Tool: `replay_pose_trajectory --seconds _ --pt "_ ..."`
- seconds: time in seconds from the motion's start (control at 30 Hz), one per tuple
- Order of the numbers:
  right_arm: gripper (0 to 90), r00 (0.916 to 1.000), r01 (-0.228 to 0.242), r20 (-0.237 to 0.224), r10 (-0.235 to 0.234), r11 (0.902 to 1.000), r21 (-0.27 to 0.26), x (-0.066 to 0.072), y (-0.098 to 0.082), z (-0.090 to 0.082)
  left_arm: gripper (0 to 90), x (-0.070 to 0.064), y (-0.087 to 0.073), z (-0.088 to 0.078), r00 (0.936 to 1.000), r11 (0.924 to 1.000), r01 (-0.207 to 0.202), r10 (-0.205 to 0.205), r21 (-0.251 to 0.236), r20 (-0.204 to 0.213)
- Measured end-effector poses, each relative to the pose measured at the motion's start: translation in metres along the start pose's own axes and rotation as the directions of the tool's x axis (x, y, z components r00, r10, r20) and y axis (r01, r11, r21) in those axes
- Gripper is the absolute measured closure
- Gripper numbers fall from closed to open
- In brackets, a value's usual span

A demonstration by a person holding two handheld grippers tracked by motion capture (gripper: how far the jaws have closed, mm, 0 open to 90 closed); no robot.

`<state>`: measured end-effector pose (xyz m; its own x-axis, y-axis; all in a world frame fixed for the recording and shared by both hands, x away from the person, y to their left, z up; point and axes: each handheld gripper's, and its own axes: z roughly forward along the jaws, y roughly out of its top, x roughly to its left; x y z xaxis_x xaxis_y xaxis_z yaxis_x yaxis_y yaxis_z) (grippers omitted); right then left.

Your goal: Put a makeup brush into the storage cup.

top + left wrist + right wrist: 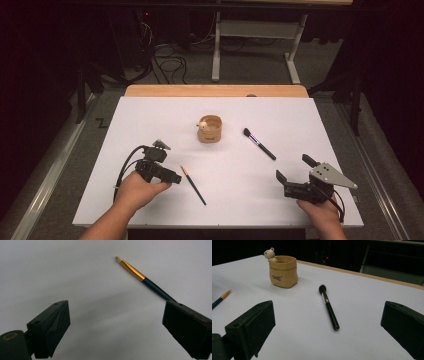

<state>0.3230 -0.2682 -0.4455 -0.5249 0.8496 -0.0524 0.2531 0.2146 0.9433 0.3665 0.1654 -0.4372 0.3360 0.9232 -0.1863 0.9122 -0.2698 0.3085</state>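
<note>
A thin dark brush with a gold ferrule lies on the white sheet just right of my left gripper. In the left gripper view that brush runs from upper middle down under the right jaw, and the left gripper is open above the sheet with nothing between its jaws. A black makeup brush lies right of centre. My right gripper stands open near the front right, apart from it. Seen from the right gripper, the black brush lies ahead between the jaws.
A tan bag-shaped pot with a small bear on its rim stands mid-table, also the pot at far left. The white sheet covers a wooden table. Cables and a desk frame lie beyond on the floor.
</note>
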Motion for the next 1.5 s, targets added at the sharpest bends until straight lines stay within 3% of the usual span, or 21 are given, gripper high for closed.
replay_pose_trajectory --seconds 0.33,0.73,1.3,1.5 --pt "0.3 1.0 0.003 -0.002 -0.003 1.0 -0.002 0.0 0.0 0.0 9.1 -0.022 0.007 0.016 0.9991 0.9985 -0.043 0.043 0.034 0.002" --pt "0.3 1.0 0.005 -0.007 -0.005 1.0 0.001 0.002 0.0 0.001 10.0 -0.041 0.011 0.028 0.9977 0.9962 -0.067 0.066 0.056 0.016" --pt "0.3 1.0 -0.001 -0.008 0.001 1.0 0.002 0.002 0.0 0.001 21.5 -0.055 0.017 0.031 0.9986 0.9979 -0.053 0.053 0.036 0.0" --pt "0.3 0.9999 0.008 -0.008 -0.008 1.0 0.001 0.001 0.0 0.0 26.6 -0.06 0.019 0.031 0.9982 0.9979 -0.053 0.054 0.038 -0.028"
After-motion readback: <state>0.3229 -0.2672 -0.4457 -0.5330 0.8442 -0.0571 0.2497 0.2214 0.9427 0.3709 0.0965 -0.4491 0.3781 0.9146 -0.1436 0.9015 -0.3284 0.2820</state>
